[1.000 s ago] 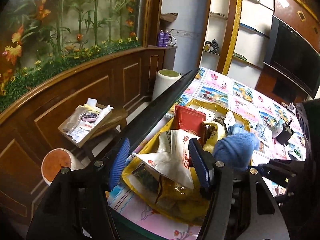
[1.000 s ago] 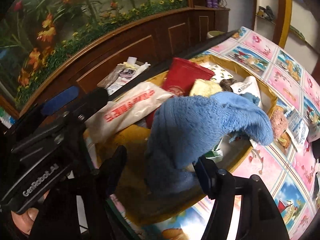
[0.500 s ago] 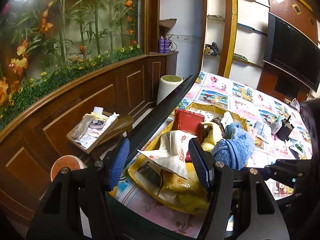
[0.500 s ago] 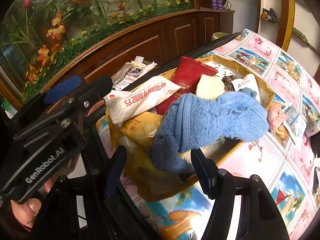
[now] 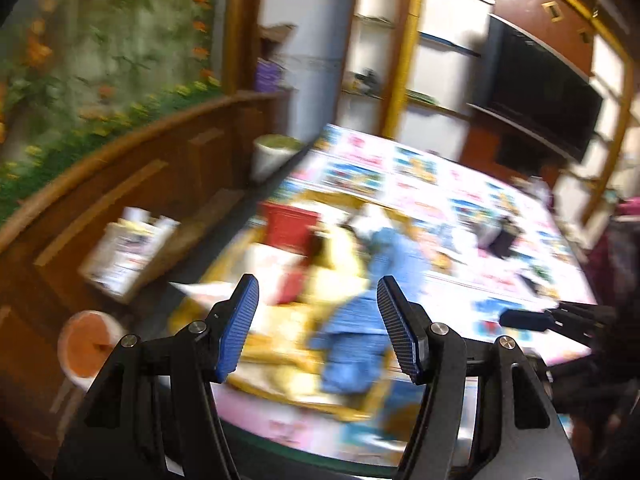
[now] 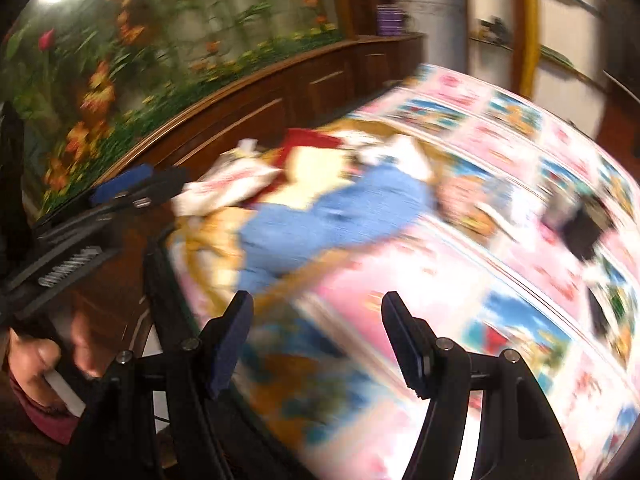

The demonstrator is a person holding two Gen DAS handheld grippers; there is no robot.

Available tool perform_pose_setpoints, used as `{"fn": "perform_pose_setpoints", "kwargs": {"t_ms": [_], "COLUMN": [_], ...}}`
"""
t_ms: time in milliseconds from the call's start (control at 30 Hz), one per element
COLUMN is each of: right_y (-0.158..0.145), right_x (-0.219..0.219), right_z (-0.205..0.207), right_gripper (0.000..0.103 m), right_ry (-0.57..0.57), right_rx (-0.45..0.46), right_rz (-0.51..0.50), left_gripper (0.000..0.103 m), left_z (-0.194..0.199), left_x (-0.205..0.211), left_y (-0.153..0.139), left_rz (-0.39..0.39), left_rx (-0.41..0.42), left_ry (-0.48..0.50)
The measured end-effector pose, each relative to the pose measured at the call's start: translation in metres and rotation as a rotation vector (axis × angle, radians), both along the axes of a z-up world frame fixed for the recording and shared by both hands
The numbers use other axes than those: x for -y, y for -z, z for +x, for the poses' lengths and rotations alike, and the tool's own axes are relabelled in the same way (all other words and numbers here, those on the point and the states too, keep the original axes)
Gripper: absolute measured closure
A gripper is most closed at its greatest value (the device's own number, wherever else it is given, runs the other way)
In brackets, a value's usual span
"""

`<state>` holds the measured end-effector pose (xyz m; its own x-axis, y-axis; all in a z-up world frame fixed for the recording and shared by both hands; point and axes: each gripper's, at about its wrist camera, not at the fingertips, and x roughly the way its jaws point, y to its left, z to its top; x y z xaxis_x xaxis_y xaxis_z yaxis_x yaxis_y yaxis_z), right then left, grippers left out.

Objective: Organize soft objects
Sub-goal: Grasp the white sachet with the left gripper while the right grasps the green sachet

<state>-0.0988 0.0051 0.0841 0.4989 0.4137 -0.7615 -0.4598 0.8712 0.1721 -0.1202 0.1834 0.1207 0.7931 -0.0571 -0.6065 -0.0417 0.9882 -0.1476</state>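
Both views are motion-blurred. A blue towel [image 5: 352, 340] [image 6: 332, 216] lies draped over the near rim of a yellow basket [image 5: 280, 364] [image 6: 208, 240] at the table's corner. The basket holds a red bag [image 5: 288, 224], a white printed packet [image 6: 228, 184] and a yellow soft item [image 5: 340, 256]. My left gripper [image 5: 318, 328] hangs open short of the basket, with nothing between its blue pads. My right gripper [image 6: 318, 320] is open over the patterned tablecloth, to the right of the towel and apart from it. Each gripper shows in the other's view: right [image 5: 524, 320], left [image 6: 132, 184].
The table [image 6: 500, 280] has a pink picture-print cloth, with a black object [image 6: 584, 228] on it to the right. Left of the table stand a low wooden stand with papers [image 5: 128, 248], an orange-topped stool [image 5: 86, 344] and a white bin [image 5: 272, 152]. A hand [image 6: 40, 356] holds the left gripper.
My right gripper has drawn back and to the right, leaving the blue towel on the basket. My left gripper has also backed off a little and risen. Both views have become blurred.
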Motion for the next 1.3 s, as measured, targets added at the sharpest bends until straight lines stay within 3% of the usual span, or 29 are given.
{"fn": "perform_pose_setpoints", "kwargs": {"t_ms": [200,400,533,667,900,1000,1133,1167,1300], "right_y": [0.013,0.025,0.036,0.048,0.067,0.067,0.068,0.066,0.066], "right_x": [0.122,0.214,0.254,0.278,0.28,0.271,0.25,0.245,0.238], "right_z": [0.013,0.026,0.038,0.06,0.103,0.112,0.114,0.111,0.103], "right_gripper": [0.037,0.036,0.036,0.036,0.036,0.036,0.037,0.042,0.044], "right_ry": [0.306,0.523,0.631,0.727,0.738,0.711,0.644,0.632,0.604], "right_rx": [-0.034,-0.046,-0.054,-0.069,-0.098,-0.065,-0.028,-0.021,-0.056], "right_rz": [0.067,0.148,0.185,0.199,0.133,0.084,-0.045,-0.066,-0.087], "left_gripper": [0.041,0.041,0.041,0.041,0.041,0.041,0.037,0.037,0.037], "left_z": [0.049,0.116,0.165,0.219,0.286,0.297,0.293,0.29,0.261], "left_x": [0.052,0.122,0.15,0.161,0.184,0.187,0.206,0.21,0.229], "left_y": [0.009,0.022,0.033,0.044,0.083,0.095,0.101,0.102,0.107], "left_rz": [-0.114,-0.077,-0.112,-0.124,0.0,0.023,0.153,0.169,0.223], "left_rx": [-0.128,-0.206,-0.248,-0.27,-0.373,-0.395,-0.428,-0.438,-0.482], "left_ry": [0.23,0.336,0.347,0.294,0.251,0.244,0.317,0.348,0.44]}}
